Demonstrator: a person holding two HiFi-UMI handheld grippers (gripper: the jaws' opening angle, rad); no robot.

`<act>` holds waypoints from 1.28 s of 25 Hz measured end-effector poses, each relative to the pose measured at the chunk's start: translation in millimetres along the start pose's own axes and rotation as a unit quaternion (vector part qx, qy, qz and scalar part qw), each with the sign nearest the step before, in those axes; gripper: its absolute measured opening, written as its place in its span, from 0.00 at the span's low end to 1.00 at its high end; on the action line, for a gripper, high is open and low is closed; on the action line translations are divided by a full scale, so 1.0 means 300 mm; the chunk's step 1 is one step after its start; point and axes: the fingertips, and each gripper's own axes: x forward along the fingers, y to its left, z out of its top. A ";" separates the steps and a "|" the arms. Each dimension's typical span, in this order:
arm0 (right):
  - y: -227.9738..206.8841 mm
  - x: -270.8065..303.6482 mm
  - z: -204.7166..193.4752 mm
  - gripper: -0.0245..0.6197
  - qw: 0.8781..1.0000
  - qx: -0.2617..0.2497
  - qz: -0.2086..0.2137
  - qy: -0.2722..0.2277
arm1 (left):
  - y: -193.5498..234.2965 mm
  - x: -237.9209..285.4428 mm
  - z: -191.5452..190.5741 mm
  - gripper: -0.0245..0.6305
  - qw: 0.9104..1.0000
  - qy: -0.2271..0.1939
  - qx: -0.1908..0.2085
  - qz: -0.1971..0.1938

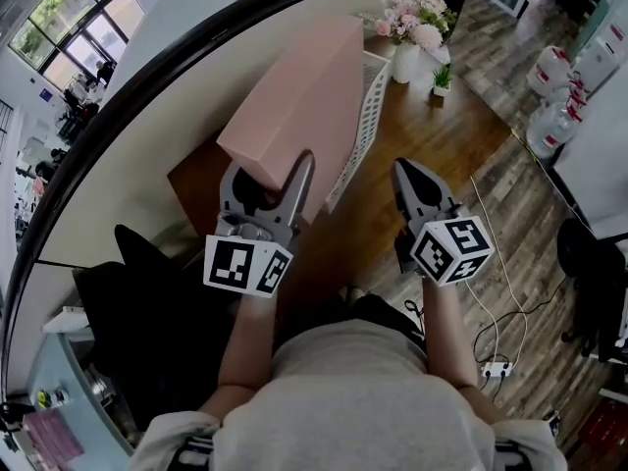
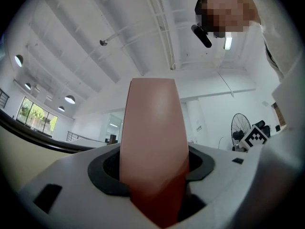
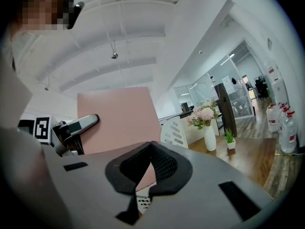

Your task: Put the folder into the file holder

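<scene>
Wooden desk [image 1: 432, 126] by a curved wall: left gripper [image 1: 267, 175] clamps the flat pink card folder [image 1: 299, 91], tilted in the air just beside the white perforated file holder [image 1: 363, 106]. I'd call it the carry step; next, line its edge over the slot. Right gripper [image 1: 404, 173] is pinched together, empty (only its view shows folder and holder side by side; the left's shows just folder and ceiling).

Pink folder [image 2: 152, 128] (upright), clamped in gripper [image 2: 152, 175]
</scene>
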 end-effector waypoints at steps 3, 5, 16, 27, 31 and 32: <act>-0.004 0.000 -0.008 0.05 1.000 0.002 -0.002 0.003 | 0.007 0.007 0.000 0.49 1.000 -0.006 -0.001 0.006; -0.006 0.001 -0.012 0.05 1.000 0.003 -0.002 0.004 | 0.009 0.014 -0.002 0.49 1.000 -0.009 -0.001 0.007; -0.009 0.009 -0.022 0.05 1.000 0.004 -0.007 0.013 | 0.002 0.073 -0.010 0.49 1.000 -0.018 0.010 -0.006; -0.003 0.024 -0.042 0.05 1.000 -0.001 -0.003 0.020 | 0.007 0.114 -0.022 0.49 0.999 -0.032 0.012 -0.006; -0.008 0.015 -0.037 0.05 1.000 -0.002 -0.005 0.021 | -0.001 0.135 -0.022 0.49 0.999 -0.032 0.012 -0.015; -0.007 0.015 -0.038 0.05 1.000 -0.002 -0.005 0.023 | 0.000 0.142 -0.021 0.49 0.999 -0.032 0.012 -0.015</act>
